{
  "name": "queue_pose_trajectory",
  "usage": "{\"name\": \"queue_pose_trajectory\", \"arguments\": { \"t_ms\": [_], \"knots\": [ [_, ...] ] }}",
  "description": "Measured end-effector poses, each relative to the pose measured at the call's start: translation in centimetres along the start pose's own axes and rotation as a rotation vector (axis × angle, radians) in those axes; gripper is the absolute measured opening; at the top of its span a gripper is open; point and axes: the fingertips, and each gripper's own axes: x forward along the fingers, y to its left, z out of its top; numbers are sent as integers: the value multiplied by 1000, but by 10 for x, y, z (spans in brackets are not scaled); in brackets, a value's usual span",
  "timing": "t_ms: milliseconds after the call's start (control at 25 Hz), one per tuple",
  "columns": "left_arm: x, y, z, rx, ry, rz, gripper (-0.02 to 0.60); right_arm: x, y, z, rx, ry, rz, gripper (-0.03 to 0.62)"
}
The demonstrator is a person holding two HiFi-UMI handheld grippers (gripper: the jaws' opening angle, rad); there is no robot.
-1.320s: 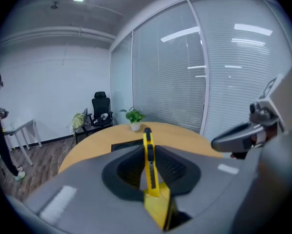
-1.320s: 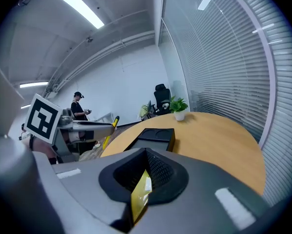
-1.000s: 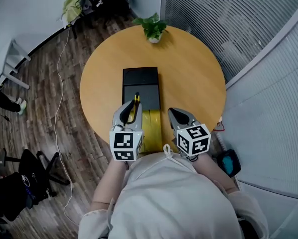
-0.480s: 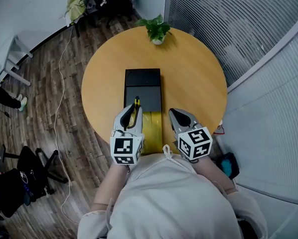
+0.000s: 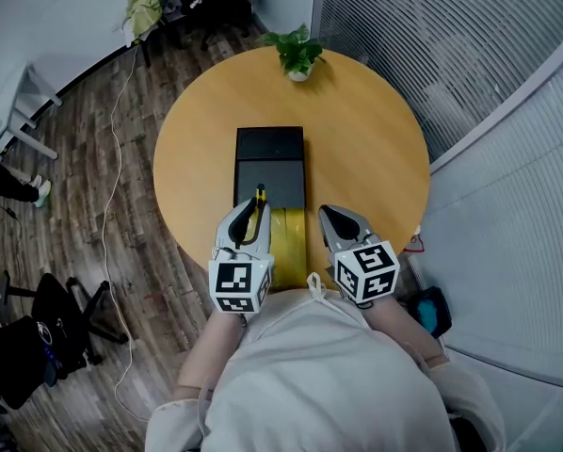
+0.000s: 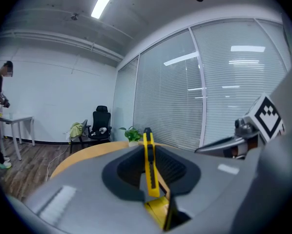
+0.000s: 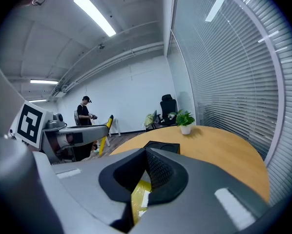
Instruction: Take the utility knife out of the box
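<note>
Clamping slim yellow-and-black utility knife (image 6: 148, 162) by flat sides, left gripper (image 5: 247, 211) holds it above open black rectangular box (image 5: 269, 151), apparently extracted; right gripper (image 5: 338, 219) closed, empty, parked aside.

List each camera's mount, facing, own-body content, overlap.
Head view: on the person's head, steeply down at the table; shows torso, left gripper, right gripper.
Left gripper view: on the left gripper, along jaws shut on the utility knife toward the plant; right gripper at right.
Right gripper view: on the right gripper, along closed jaws across the table; left gripper at left.
Shared: plant in all three.
</note>
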Motion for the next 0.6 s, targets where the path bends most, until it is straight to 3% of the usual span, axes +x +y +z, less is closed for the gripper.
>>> {"name": "queue_pose_trajectory", "arguments": {
  "t_ms": [600],
  "knots": [
    [-4, -17, -13, -38, 27, -20, 67, -10, 8, -11, -55, 26, 18, 0]
  ]
}}
